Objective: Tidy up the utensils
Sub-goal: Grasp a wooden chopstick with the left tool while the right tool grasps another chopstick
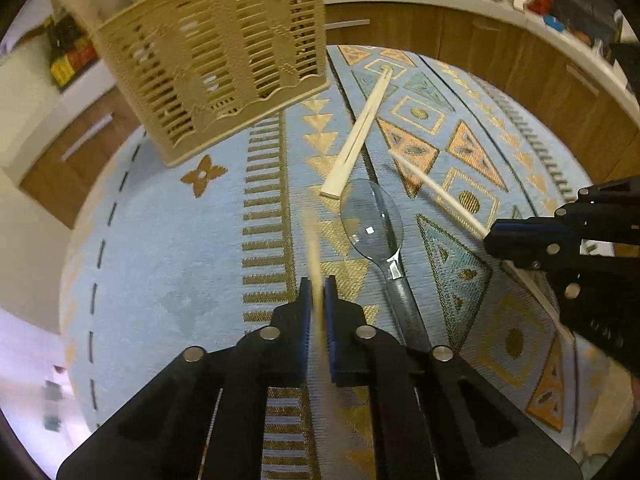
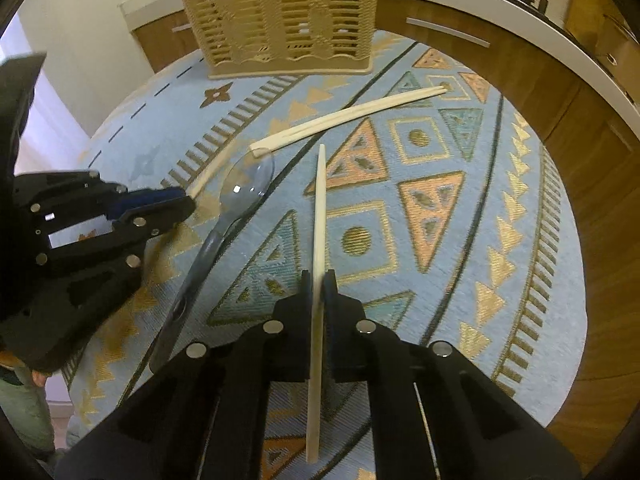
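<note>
On the tablecloth [image 2: 460,216], the basket [image 2: 280,16] stands at the far edge. Nearer lies a joined chopstick pair [image 2: 348,118]; its near end touches the spoon [image 2: 240,196], whose handle points toward the cameras.

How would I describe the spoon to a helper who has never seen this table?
On the round blue patterned tablecloth, in front of the beige slotted plastic basket, lies a clear plastic spoon with a grey handle. It is the only see-through piece; its neighbours are pale wooden chopsticks.
</note>
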`<state>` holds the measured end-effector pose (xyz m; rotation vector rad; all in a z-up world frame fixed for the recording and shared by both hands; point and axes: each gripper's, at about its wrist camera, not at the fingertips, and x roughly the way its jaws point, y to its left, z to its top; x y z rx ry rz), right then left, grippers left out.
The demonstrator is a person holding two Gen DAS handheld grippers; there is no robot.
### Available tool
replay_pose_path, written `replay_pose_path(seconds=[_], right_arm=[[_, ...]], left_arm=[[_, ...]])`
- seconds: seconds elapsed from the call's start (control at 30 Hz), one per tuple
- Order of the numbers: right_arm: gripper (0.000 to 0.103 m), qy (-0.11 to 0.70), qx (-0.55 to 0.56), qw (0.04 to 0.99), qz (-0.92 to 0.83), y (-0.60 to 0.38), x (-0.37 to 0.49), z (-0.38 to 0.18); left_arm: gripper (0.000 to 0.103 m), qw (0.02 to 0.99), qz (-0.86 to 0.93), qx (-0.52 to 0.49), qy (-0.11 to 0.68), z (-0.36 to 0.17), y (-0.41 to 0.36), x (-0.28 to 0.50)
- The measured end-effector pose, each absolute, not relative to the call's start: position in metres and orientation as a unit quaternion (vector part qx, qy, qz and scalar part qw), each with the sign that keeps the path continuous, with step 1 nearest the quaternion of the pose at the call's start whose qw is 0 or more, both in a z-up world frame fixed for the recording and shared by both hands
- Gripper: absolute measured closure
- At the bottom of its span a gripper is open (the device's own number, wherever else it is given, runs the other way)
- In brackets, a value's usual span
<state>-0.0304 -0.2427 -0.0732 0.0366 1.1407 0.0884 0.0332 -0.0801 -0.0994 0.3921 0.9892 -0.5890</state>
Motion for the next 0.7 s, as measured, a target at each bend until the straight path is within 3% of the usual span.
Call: replay_pose_path(seconds=[0.27, 0.5, 0.6, 0.7], right_arm=[[0.099, 0.539, 0.029, 0.841, 0.027, -0.259, -0.03, -0.069], [0.098, 0.56, 0.046, 0.826, 0.032, -0.265, -0.025, -0.078], [0.094, 0.576, 0.064, 0.813, 0.052, -0.271, -0.019, -0.079], [0.082, 0.59, 0.061, 0.802, 0.067, -0.272, -0.013, -0.078]], left_arm=[[0.099, 0.813, -0.297, 0.112, 0.489, -0.096, -0.036, 0.043], [0.095, 0.806, -0.302, 0.115, 0.497, -0.096, -0.035, 0.048], [0.081, 0.796, -0.315, 0.129, 0.501, -0.095, -0.041, 0.048], [0.081, 0.789, -0.312, 0.164, 0.503, -0.096, -0.053, 0.048]])
